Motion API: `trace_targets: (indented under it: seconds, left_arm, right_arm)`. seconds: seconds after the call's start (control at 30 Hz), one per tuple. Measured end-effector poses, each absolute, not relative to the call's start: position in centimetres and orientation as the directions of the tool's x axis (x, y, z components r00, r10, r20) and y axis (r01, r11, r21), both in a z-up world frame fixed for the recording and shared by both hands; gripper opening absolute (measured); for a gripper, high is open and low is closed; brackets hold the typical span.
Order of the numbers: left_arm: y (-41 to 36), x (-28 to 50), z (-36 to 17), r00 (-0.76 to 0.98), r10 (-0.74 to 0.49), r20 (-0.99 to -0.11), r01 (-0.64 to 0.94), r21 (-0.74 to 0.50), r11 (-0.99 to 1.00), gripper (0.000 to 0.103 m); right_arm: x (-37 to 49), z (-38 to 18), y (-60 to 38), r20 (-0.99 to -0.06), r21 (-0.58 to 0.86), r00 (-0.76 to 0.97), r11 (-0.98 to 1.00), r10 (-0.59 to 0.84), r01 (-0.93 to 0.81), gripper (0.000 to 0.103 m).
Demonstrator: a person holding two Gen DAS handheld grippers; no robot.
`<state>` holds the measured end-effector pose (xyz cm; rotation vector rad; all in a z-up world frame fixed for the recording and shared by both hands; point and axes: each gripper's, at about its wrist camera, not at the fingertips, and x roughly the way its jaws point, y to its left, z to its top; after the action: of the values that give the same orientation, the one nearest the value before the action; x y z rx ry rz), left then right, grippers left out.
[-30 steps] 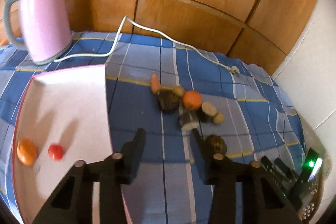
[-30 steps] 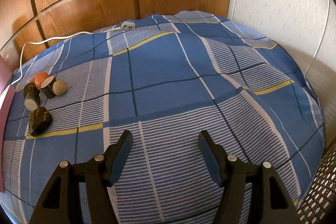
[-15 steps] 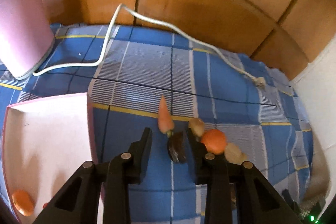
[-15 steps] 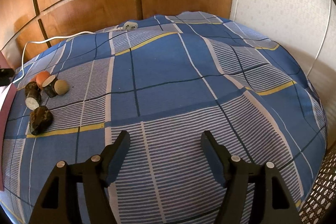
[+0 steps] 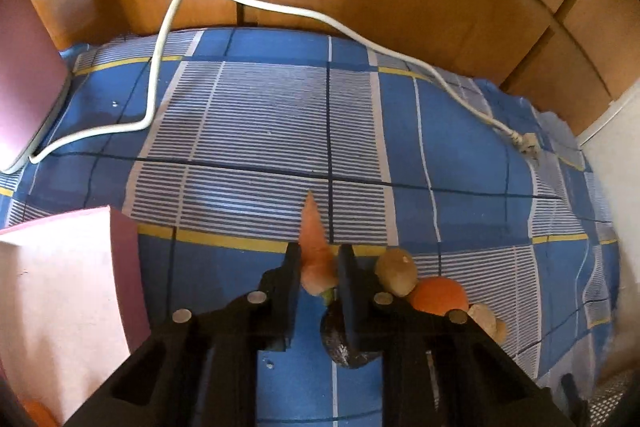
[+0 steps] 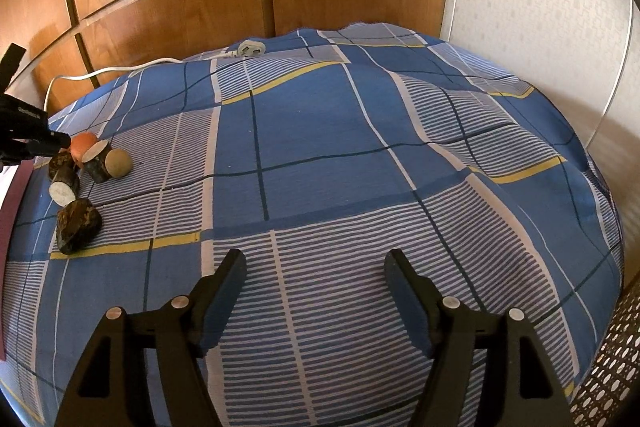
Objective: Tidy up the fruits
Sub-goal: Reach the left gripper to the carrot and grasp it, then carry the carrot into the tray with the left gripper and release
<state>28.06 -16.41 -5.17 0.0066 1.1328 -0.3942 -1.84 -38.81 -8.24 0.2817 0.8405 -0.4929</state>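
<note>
Carrot (image 5: pixel 316 251) sits clenched in left hand-held gripper (image 5: pixel 319 259); right hand-held gripper (image 6: pixel 316 267) released.

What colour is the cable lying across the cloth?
White cable, clearest in the left wrist view.

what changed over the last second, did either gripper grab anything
The left gripper moved forward from near the pink tray to the fruit pile, and its jaws narrowed around the small orange carrot. The right gripper stayed open above the blue checked cloth; the other pieces stayed put.
</note>
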Motion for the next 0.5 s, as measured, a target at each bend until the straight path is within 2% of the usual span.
trace_targets:
  seconds: [0.03, 0.07, 0.17, 0.27, 0.33, 0.4, 0.47, 0.5]
  left_arm:
    - [-16.3, 27.9, -5.1, 0.367, -0.308, -0.878, 0.313, -0.195, 0.929, 0.014]
    - [-16.0, 27.7, -4.9, 0.377, -0.321, -0.868, 0.32, -0.203, 0.925, 0.002]
    - [-15.3, 27.3, -3.9, 0.382, -0.373, -0.846, 0.327, -0.253, 0.91, 0.0]
    - [-15.4, 27.2, -3.5, 0.378, -0.375, -0.846, 0.354, -0.243, 0.903, 0.0]
    - [-15.5, 27.5, -3.8, 0.362, -0.351, -0.864, 0.346, -0.225, 0.911, 0.004]
    - [-15.7, 27.8, -3.9, 0.356, -0.338, -0.871, 0.347, -0.212, 0.913, 0.023]
    - [-15.8, 27.9, -4.0, 0.359, -0.327, -0.874, 0.346, -0.201, 0.917, 0.035]
    - [-16.0, 28.0, -4.1, 0.351, -0.325, -0.878, 0.354, -0.196, 0.914, 0.036]
  right_arm:
    - [-1.8, -8.3, -38.8, -0.767, 0.046, 0.565, 0.852, -0.304, 0.521, 0.073]
    - [-1.8, -8.2, -38.8, -0.767, 0.046, 0.565, 0.852, -0.304, 0.522, 0.073]
    - [-1.8, -8.2, -38.8, -0.767, 0.044, 0.564, 0.852, -0.306, 0.522, 0.073]
    - [-1.8, -8.2, -38.8, -0.766, 0.045, 0.565, 0.851, -0.307, 0.523, 0.073]
    - [-1.8, -8.2, -38.8, -0.766, 0.041, 0.564, 0.852, -0.309, 0.522, 0.073]
    - [-1.9, -8.2, -38.9, -0.766, 0.046, 0.566, 0.852, -0.304, 0.521, 0.073]
    - [-1.9, -8.2, -38.8, -0.768, 0.044, 0.564, 0.853, -0.304, 0.52, 0.073]
    - [-2.0, -8.2, -38.8, -0.768, 0.044, 0.564, 0.853, -0.304, 0.519, 0.073]
